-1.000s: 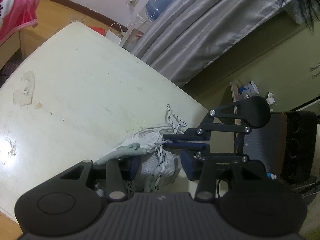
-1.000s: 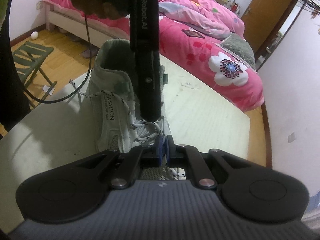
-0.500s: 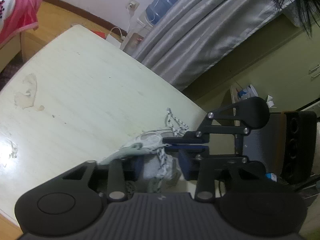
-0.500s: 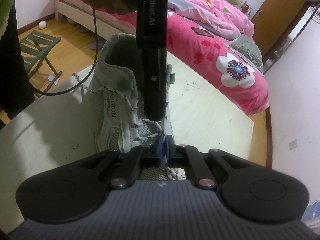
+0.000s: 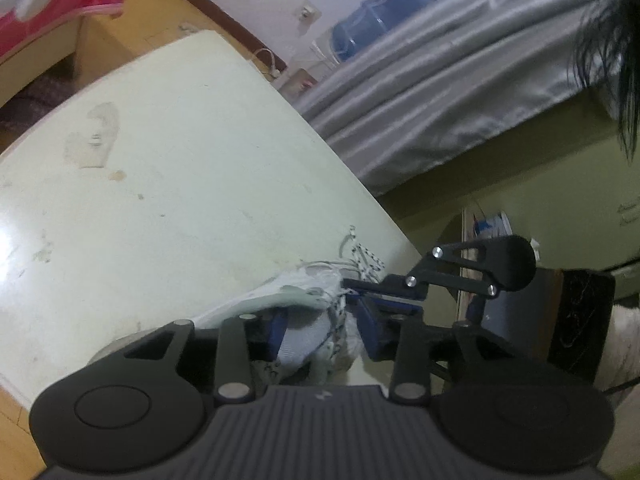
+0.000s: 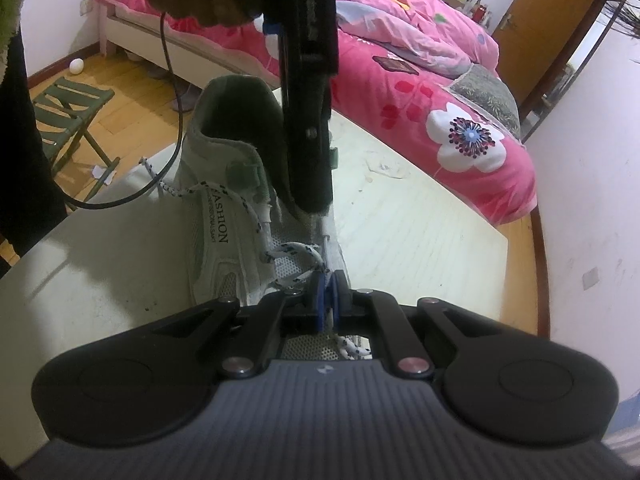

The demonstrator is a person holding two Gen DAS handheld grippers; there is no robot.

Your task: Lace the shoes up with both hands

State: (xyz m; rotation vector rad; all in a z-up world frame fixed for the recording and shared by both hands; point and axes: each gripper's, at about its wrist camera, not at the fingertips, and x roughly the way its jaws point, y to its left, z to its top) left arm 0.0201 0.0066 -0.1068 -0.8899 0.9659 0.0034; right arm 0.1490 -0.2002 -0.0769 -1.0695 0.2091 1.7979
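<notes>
On the pale surface (image 6: 420, 240), a white shoe (image 6: 224, 236) is straddled by the opening left hand-held gripper (image 5: 320, 330) while its speckled lace (image 6: 298, 250) is clamped in the right hand-held gripper (image 6: 327, 294); the lace could be yanked from its eyelet by a sharp pull.

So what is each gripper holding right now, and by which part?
The right gripper is shut on the white, dark-flecked shoelace, mid-length near the eyelets. The left gripper straddles the pale green sneaker's tongue, jaws opening, gripping nothing.
</notes>
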